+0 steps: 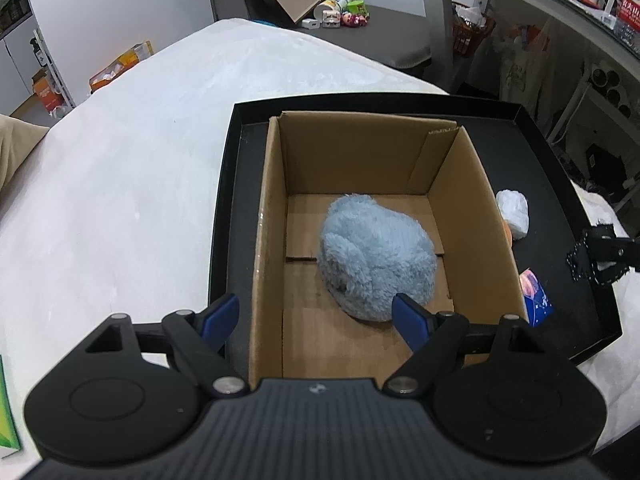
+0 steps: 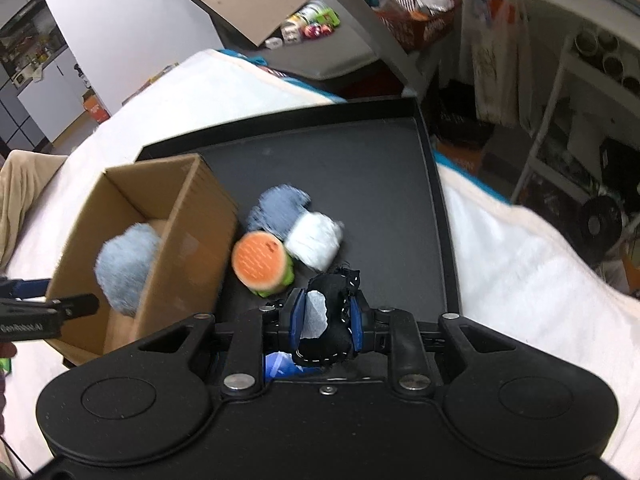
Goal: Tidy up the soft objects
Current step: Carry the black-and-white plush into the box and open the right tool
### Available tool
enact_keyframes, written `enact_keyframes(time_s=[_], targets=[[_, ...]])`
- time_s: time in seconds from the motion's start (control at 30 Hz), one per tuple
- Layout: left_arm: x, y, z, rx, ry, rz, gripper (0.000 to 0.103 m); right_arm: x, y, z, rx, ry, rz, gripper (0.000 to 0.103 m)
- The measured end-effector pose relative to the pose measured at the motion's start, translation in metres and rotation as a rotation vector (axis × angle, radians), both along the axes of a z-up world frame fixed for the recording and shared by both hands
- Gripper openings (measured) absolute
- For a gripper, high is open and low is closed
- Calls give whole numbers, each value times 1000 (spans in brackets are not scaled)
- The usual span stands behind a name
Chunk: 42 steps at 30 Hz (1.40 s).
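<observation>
The right gripper (image 2: 326,322), low centre of its own view, is clamped tight on a small black-and-white soft toy (image 2: 332,320), and that toy sits squeezed between the blue pads, clear of the black tray (image 2: 400,168) beneath it. So the step in hand looks like the carry: one soft thing picked, bound for the cardboard box (image 2: 188,240) at the left of that frame.

In the left wrist view, the left gripper (image 1: 316,318) hangs over the near edge of the box with its jaws spread wide and nothing between them; one blue pad sits just in front of the fluffy blue plush (image 1: 376,256) already lying on the box floor.

Still waiting on the tray, mid-frame in the right view: an orange-faced round toy (image 2: 262,266), a white bundle (image 2: 316,246) touching it, and a grey-blue one (image 2: 280,208) behind.

Next move, by the look of it: swing the held toy leftward over the box's open top, clear of the wall, then let go beside the plush.
</observation>
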State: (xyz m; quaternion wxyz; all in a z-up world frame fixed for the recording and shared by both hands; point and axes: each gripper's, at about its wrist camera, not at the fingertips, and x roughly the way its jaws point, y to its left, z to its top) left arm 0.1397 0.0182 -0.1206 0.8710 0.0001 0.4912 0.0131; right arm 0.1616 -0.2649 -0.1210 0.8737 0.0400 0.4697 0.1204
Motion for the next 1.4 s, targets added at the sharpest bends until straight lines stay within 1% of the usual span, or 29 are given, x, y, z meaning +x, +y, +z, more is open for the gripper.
enact_keyframes(time_s=[0.27,0.3,0.47,0.57,0.63,0.67,0.73,0.77,0.83,1.03,1.23,1.33,1.4], targets=[[-3,13,1,-40,-30,-1,82,7,33,25,12,-58,30,24],[-4,15,1,-47,-35,0,79,7,39,27,11,-64,37,24],[-6,21,3,-85,-61,-10,77,8,62,38,11,-82,64,24],[-6,26,3,-102,-77,-12,71,8,75,46,10,-97,78,24],[-6,29,3,-115,-83,-10,63,9,85,49,6,-103,87,24],[-7,32,3,-124,-86,-7,61,10,90,50,5,-106,92,24],[-7,36,1,-135,-86,-6,52,12,100,51,3,-110,103,24],[-7,38,-1,-145,-83,-3,51,12,105,52,2,-113,110,24],[-7,43,-4,-166,-80,3,42,14,116,52,-2,-115,125,24],[-8,55,-9,-227,-91,4,27,18,149,52,-19,-113,161,24],[-9,67,-13,-263,-101,23,14,21,175,49,-37,-114,182,24],[-9,70,-14,-278,-101,29,13,22,184,49,-38,-122,193,27],[-9,70,-14,-281,-104,26,13,23,189,50,-39,-129,194,33]])
